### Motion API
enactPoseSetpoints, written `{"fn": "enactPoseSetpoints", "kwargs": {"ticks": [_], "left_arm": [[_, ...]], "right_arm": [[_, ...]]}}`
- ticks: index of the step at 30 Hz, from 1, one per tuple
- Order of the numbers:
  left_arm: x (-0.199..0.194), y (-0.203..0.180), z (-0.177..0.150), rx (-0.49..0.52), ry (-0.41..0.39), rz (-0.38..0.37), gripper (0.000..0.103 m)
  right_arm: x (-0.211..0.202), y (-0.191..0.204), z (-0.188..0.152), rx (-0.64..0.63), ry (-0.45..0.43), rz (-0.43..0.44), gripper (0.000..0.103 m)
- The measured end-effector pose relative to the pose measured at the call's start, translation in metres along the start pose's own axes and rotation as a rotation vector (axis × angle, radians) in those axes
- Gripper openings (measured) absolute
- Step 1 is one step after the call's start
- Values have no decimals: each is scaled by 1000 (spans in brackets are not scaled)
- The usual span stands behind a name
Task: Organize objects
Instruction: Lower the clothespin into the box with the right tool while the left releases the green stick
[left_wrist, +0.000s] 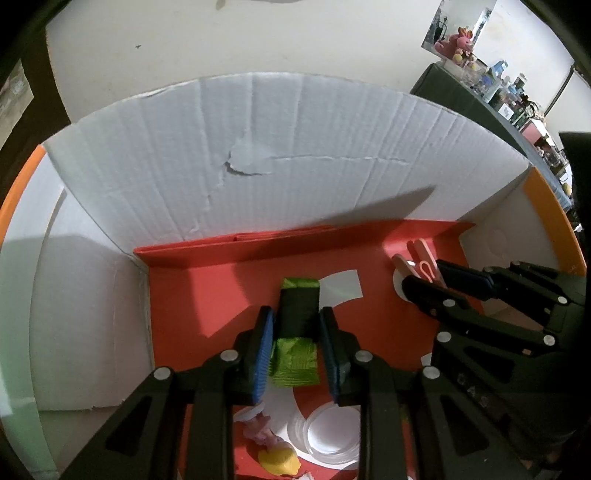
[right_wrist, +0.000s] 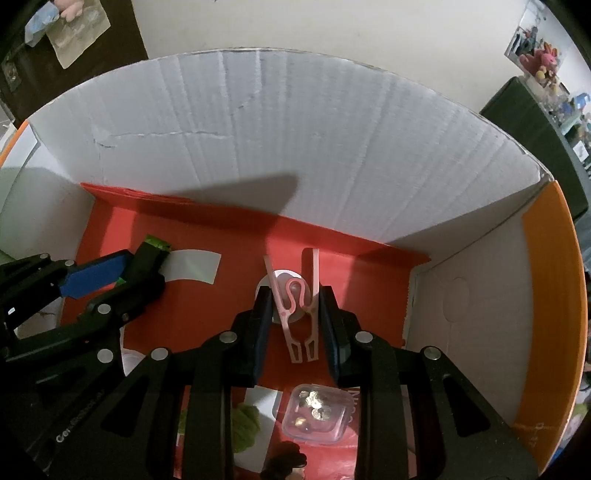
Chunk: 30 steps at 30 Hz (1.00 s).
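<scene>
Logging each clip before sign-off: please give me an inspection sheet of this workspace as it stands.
Surface: red floor of a white cardboard box with orange side flaps.
Job's things: green-and-black wrapped block; pink clothes peg.
Clutter: clear plastic case of small metallic pieces, clear round lid, yellow toy piece, fuzzy green item.
Grippers: left gripper fingers straddle the block; right gripper fingers flank the peg; contact unclear for both.
Cables: nothing seen.
Surroundings: cream wall, dark shelf crowded with toys.

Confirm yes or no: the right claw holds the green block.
No, the right claw grips a pink clip; the left claw holds the green block.
</scene>
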<state>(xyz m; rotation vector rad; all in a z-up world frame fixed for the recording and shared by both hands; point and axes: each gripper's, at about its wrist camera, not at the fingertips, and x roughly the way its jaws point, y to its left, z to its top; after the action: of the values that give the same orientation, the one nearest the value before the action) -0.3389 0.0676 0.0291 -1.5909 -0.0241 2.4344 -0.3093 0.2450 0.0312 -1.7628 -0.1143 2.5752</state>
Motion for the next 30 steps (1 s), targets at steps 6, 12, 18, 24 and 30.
{"fn": "enactPoseSetpoints", "kwargs": {"ticks": [6, 12, 18, 24, 30], "left_arm": [[-2, 4, -1, -1, 1, -11, 32], [-7, 10, -7, -4, -3, -8, 38], [-12, 12, -12, -8, -4, -8, 38], [-10, 1, -5, -1, -8, -7, 39], [-18, 3, -4, 3, -27, 0, 45]], "right_arm": [[-2, -3, -1, 2, 3, -2, 25], [-4, -5, -3, 4, 8, -3, 25], [-7, -6, -5, -8, 9, -22, 26], [-12, -7, -7, -11, 2, -30, 27], [-18, -2, -8, -11, -3, -30, 27]]}}
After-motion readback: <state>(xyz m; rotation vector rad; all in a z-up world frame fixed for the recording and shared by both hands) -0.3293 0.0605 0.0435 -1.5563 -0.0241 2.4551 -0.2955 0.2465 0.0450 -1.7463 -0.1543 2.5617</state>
